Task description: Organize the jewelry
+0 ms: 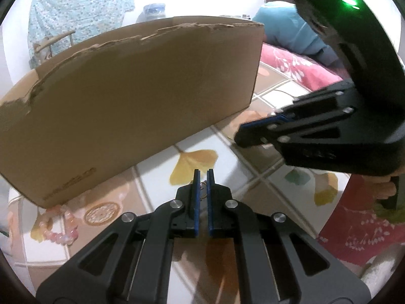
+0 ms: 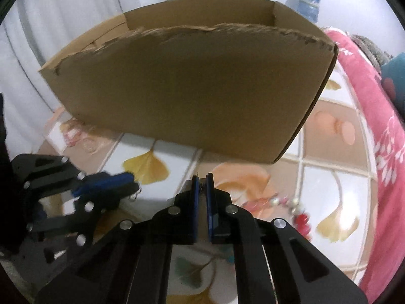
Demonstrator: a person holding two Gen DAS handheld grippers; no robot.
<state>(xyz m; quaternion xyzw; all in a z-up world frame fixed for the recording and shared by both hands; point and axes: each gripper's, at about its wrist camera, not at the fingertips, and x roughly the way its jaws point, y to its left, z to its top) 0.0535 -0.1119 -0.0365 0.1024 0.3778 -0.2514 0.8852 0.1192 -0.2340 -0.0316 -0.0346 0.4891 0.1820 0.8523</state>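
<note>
- a bed sheet (image 1: 253,167) printed with ginkgo leaves and squares carries everything; a pink floral blanket (image 2: 374,116) runs along its right side.
- a torn-rimmed cardboard box (image 1: 131,101) stands open-topped on the sheet, its long side facing both cameras.
- the right gripper (image 2: 202,177) points down at the sheet in front of the box, jaws narrow, nearly together; a thin dark bit shows between the tips, too small to name.
- the left gripper (image 1: 203,172) sits to its left, jaws pinched on a small gold wire earring (image 1: 203,190).
- a pink beaded bracelet (image 1: 59,225) lies curled at the box's near left corner.
- a red and pearl beaded strand (image 2: 281,206) lies just right of the right gripper, its long axis running left to right, red end rightward.
</note>
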